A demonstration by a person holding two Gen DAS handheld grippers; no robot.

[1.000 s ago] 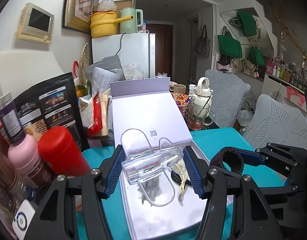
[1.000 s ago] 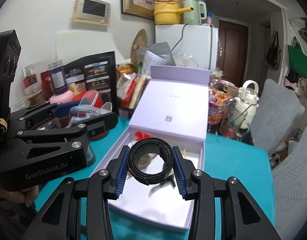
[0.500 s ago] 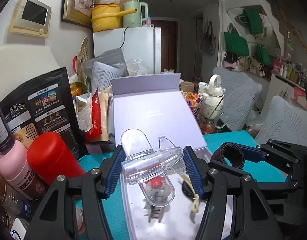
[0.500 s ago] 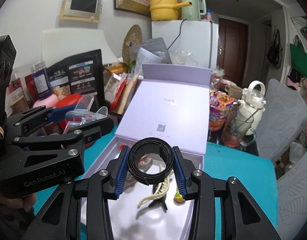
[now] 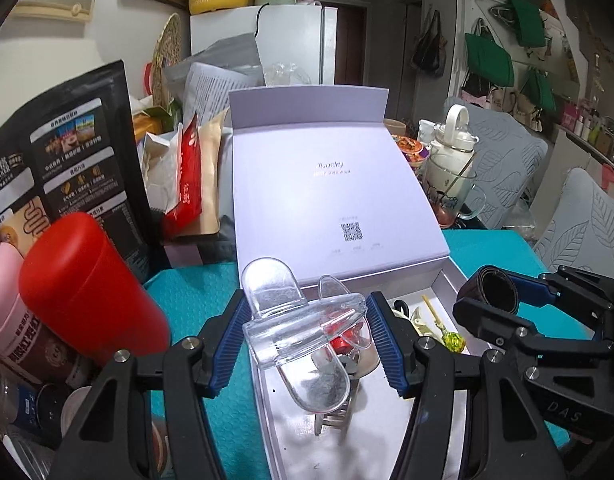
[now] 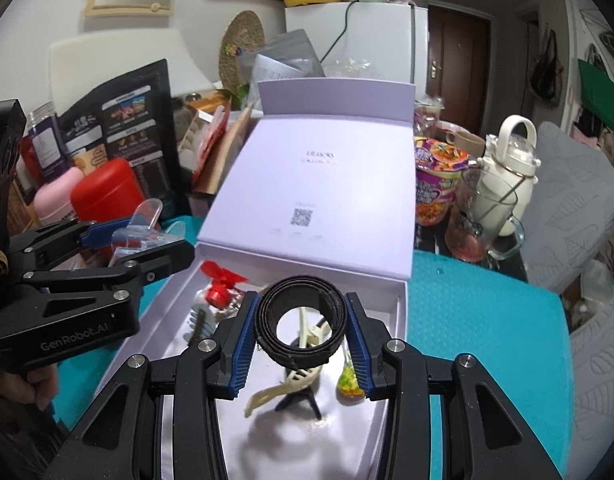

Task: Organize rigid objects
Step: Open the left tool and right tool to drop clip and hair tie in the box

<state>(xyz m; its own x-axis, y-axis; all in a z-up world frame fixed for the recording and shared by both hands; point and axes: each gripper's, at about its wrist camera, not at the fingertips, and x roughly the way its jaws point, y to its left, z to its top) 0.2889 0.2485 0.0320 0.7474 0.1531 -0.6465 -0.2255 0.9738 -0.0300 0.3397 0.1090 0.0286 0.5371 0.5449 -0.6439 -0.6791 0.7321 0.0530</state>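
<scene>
My left gripper (image 5: pixel 307 330) is shut on a clear plastic hair clip (image 5: pixel 303 320) and holds it above the near left part of the open lilac box (image 5: pixel 267 420). My right gripper (image 6: pixel 299 330) is shut on a coiled black belt (image 6: pixel 299 320) and holds it over the box tray (image 6: pixel 179 312). In the tray lie a red clip (image 6: pixel 221 280), a cream claw clip (image 6: pixel 291 380), a comb (image 6: pixel 199 322) and a yellow-green ornament (image 6: pixel 349 380). The right gripper with the belt (image 5: pixel 493 294) shows in the left wrist view.
The box lid (image 6: pixel 319 188) stands open behind the tray. A red canister (image 5: pixel 87 292), a pink bottle (image 5: pixel 3 292) and black bags (image 5: pixel 59 148) crowd the left. A noodle cup (image 6: pixel 437 184), glass mug (image 6: pixel 475 224) and white kettle (image 6: pixel 507 172) stand at the right. The tabletop is teal (image 6: pixel 487 340).
Both grippers have moved forward and lower over the box tray, still holding the clip and the belt. More of the tray's contents show.
</scene>
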